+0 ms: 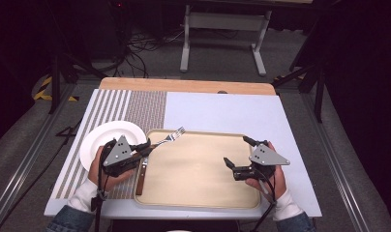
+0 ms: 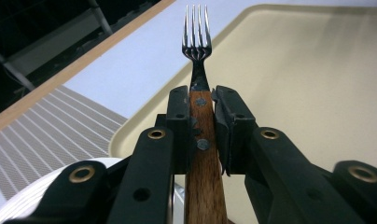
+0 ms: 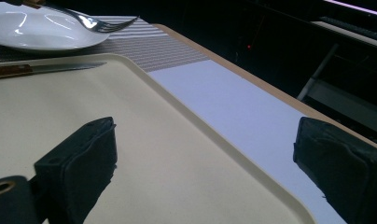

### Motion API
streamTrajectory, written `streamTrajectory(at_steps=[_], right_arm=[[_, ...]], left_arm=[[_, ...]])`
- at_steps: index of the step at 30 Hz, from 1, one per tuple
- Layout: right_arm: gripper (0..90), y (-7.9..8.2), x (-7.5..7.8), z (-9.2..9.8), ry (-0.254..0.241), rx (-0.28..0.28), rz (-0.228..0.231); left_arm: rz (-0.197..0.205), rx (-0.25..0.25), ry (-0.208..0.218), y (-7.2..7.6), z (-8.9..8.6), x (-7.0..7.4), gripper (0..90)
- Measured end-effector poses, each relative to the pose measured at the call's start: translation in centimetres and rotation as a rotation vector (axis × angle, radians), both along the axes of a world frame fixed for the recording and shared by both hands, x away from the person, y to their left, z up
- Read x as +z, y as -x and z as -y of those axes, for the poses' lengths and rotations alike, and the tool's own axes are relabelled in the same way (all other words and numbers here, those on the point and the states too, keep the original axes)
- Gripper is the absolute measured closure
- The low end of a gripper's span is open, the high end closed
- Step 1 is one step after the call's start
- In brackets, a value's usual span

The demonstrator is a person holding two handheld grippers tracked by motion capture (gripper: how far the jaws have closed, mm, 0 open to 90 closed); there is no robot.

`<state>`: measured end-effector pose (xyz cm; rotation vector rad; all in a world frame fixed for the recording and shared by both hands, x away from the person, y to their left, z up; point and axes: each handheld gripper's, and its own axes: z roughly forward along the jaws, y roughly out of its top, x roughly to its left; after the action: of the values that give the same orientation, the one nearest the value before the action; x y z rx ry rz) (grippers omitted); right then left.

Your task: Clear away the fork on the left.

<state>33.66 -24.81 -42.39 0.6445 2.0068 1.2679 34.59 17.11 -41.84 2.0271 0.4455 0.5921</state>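
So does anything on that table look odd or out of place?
Nothing spilled or broken. The fork is off the table, clamped in the left gripper, and a knife lies along the tray's left rim.

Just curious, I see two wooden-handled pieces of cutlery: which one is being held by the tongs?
The fork: the left tongs are clamped on its wooden handle, tines out front. The knife lies untouched along the tray's left edge.

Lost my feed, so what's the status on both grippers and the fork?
Left gripper shut on fork, tines out over tray. Right gripper open, nothing between its jaws, over tray. Knife on tray's left edge, plate beside it.
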Motion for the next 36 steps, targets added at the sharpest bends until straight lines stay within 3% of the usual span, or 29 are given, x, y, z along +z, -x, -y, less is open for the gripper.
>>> streamTrajectory(at_steps=[36], right_arm=[[7.1,0.3,0.0,0.3,0.014,-0.009,-0.002]], left_arm=[[-0.081,-0.088,-0.106,1.9,4.4,-1.9,76.8]])
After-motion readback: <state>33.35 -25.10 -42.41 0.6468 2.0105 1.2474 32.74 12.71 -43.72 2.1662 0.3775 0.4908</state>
